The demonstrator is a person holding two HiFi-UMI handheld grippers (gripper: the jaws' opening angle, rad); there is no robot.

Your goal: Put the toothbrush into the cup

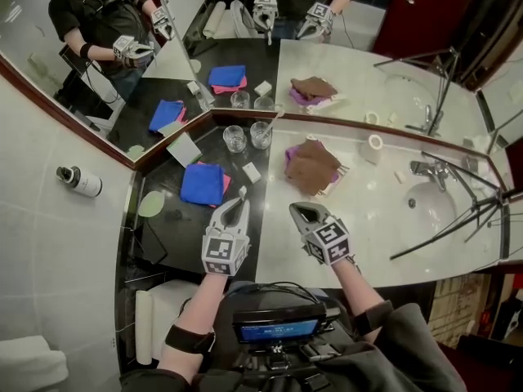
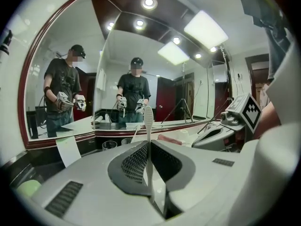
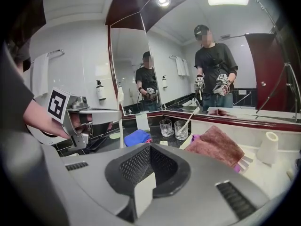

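Note:
My left gripper is shut on a white toothbrush, whose head pokes out past the jaw tips. In the left gripper view the toothbrush stands upright between the closed jaws. Two clear glass cups stand at the back of the dark counter: an empty cup and a cup with another toothbrush leaning in it. Both cups are well beyond the left gripper. My right gripper is shut with nothing in it, beside the left one. The right gripper view shows both cups ahead.
A blue cloth lies between the left gripper and the cups. A brown towel lies on the white counter, with a sink, faucet and tripod legs to the right. A small soap bar, green dish and mirror are also here.

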